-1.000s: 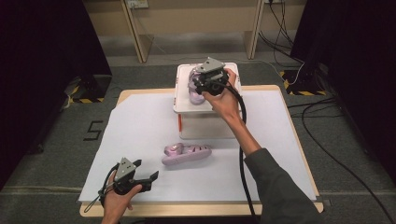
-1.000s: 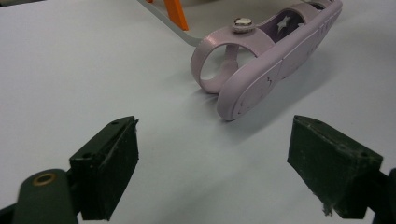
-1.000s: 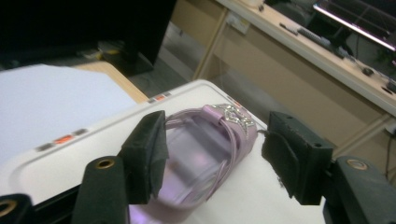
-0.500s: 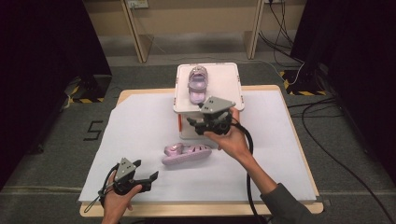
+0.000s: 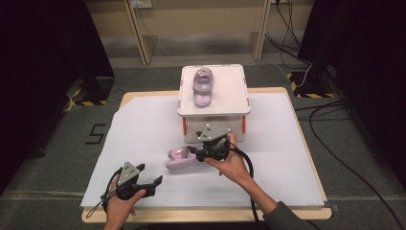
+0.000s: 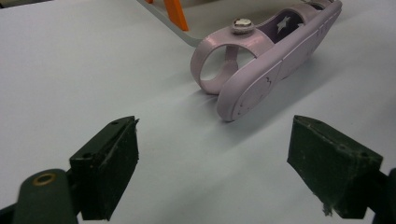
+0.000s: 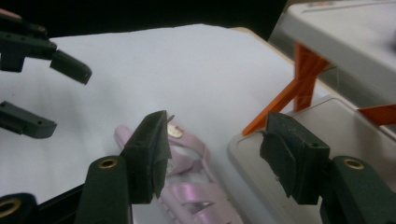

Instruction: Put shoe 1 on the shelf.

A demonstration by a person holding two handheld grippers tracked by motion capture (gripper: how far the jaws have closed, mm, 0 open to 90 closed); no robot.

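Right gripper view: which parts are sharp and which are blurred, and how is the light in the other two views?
Right gripper view: the black pads are sharp, the pink sandal and white stand behind them soft. Left gripper view: even light, the sandal fairly clear with a faint shadow on the white sheet. High view: the table is bright, its surroundings dark.

A lab recording bay: black curtains (image 5: 43, 72) flank a paper-covered wooden desk (image 5: 297, 110), with yellow-black hazard tape (image 5: 88, 102) and loose cables (image 5: 335, 158) on the grey floor.
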